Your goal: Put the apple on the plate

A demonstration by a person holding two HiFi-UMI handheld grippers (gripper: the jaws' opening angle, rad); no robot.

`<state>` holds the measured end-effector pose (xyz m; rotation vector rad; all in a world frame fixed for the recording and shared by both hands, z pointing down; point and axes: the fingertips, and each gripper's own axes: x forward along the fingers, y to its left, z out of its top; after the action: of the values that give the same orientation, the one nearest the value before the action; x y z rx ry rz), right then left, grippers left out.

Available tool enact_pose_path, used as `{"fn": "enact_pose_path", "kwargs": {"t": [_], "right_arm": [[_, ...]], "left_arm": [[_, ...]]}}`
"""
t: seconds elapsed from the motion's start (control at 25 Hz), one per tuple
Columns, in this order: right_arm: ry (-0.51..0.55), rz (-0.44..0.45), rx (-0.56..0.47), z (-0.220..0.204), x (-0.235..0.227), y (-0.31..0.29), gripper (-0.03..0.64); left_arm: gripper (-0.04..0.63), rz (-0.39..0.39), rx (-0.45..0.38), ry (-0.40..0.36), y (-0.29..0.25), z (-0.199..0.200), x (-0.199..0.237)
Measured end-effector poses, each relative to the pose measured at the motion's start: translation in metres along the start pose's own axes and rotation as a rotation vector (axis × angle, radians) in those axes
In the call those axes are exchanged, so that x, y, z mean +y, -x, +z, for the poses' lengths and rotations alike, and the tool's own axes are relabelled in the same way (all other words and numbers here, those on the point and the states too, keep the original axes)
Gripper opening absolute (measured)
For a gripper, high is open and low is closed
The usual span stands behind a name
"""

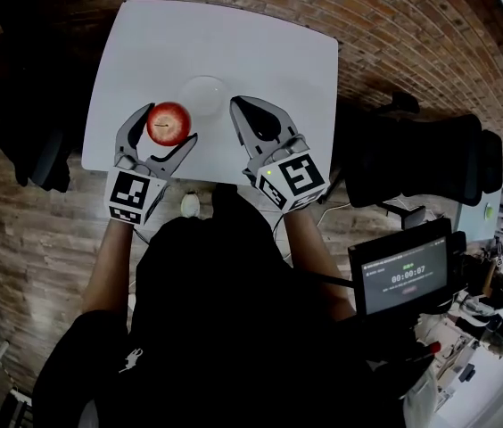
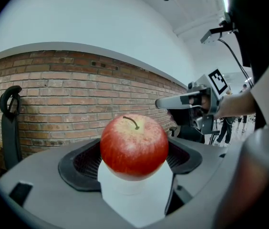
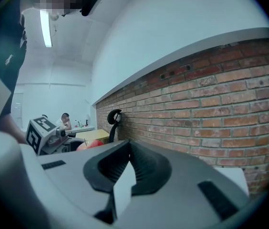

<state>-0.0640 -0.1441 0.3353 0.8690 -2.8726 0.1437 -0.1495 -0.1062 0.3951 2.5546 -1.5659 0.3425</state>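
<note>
A red apple sits between the jaws of my left gripper, which is shut on it above the near left part of the white table. Its stem points up. A pale round plate lies on the table just beyond and right of the apple. My right gripper hovers to the right of the plate, shut with nothing in it. In the right gripper view a sliver of the apple shows at the left.
The table stands on a brick-patterned floor. A black chair is at its right and a dark chair at its left. A small screen with a timer is at the lower right. A small white object shows just past the table's near edge.
</note>
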Motion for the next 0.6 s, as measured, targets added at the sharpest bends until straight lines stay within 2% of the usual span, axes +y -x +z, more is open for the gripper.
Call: {"fn": "enact_pose_path", "kwargs": {"t": [0.2, 0.6], "right_arm": [[-0.013, 0.014, 0.02, -0.018, -0.039, -0.015, 0.005], [-0.018, 0.052, 0.054, -0.026, -0.036, -0.023, 0.004]], "left_arm": [[0.41, 0.0, 0.01, 0.008, -0.043, -0.005, -0.002], [0.41, 0.021, 0.046, -0.005, -0.046, -0.013, 0.002]]}}
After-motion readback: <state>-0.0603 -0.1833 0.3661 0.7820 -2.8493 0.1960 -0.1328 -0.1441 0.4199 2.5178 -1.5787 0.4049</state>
